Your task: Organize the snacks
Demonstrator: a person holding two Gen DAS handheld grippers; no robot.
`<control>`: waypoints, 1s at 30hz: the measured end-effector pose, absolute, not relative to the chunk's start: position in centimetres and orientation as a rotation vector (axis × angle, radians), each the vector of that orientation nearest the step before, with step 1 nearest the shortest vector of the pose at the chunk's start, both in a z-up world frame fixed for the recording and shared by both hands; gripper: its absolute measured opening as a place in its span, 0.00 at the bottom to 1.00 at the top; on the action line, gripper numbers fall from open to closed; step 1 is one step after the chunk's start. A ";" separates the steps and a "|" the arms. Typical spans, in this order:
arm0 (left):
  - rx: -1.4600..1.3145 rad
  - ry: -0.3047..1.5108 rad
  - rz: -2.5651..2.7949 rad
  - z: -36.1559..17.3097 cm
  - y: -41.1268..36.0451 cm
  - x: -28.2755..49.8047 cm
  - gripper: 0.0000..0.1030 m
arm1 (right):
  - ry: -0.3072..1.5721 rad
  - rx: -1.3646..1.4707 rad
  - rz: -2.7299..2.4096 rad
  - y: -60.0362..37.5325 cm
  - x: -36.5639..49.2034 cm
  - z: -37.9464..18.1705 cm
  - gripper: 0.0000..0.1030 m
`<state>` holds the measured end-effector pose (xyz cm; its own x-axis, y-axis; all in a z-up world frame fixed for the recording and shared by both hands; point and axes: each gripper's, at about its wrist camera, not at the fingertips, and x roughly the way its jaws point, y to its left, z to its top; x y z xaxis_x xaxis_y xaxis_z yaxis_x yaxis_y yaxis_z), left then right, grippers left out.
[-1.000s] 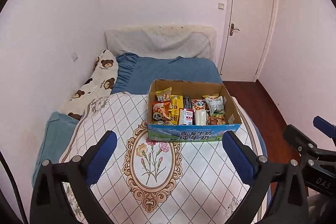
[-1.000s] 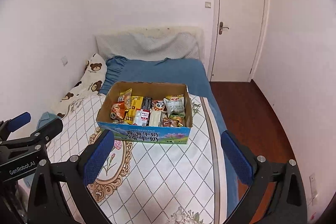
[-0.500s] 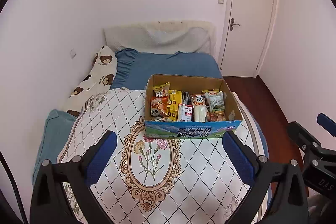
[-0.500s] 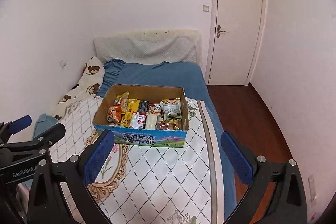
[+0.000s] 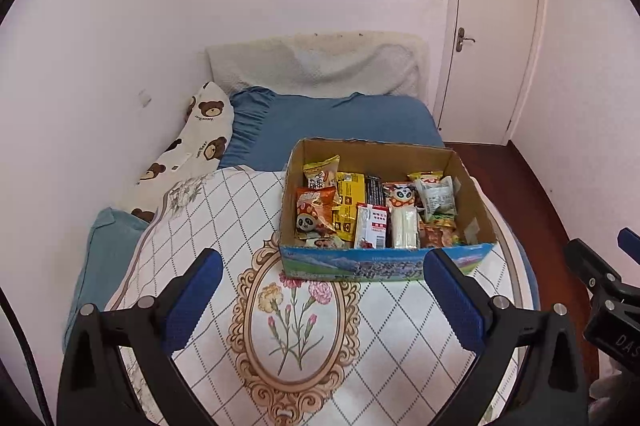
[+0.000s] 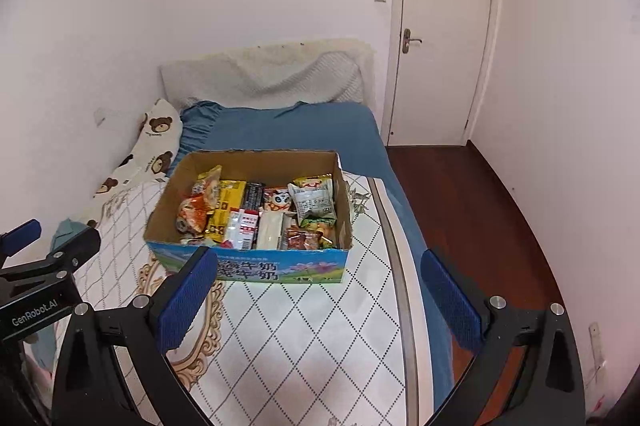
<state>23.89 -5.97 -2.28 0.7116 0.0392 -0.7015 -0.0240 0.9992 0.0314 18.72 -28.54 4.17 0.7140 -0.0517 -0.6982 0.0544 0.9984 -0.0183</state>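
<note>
My left gripper (image 5: 322,290) hangs above the quilt (image 5: 208,234), jaws spread wide, nothing between the blue pads (image 5: 192,300). My right gripper (image 6: 316,290) is the same: wide open, empty, held over the quilt's right side.

Cardboard box (image 5: 474,186) sits on the quilt ahead of both grippers, toward the right edge of the bed (image 5: 332,118); blue printed front panel faces me. Snack packets (image 5: 376,210) stand packed along its near side, the far strip of the box floor bare. Among them: an orange panda packet (image 5: 314,212) at the left, a yellow packet (image 5: 348,202), a white wafer pack (image 5: 405,228), a green-trimmed packet (image 5: 436,196) at the right.

Left view alone shows the quilt's oval flower medallion (image 5: 292,310) whole, and the teddy-bear pillow (image 5: 200,134) at length along the wall. Right view alone shows the wooden floor (image 6: 476,210) beside the bed and more of the door (image 6: 438,38). Each view catches the other gripper at its edge.
</note>
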 end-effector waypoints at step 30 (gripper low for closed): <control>0.045 0.828 0.008 -5.7 -7.5 28.8 1.00 | 0.826 -0.004 -0.105 -28.5 24.8 -0.4 1.00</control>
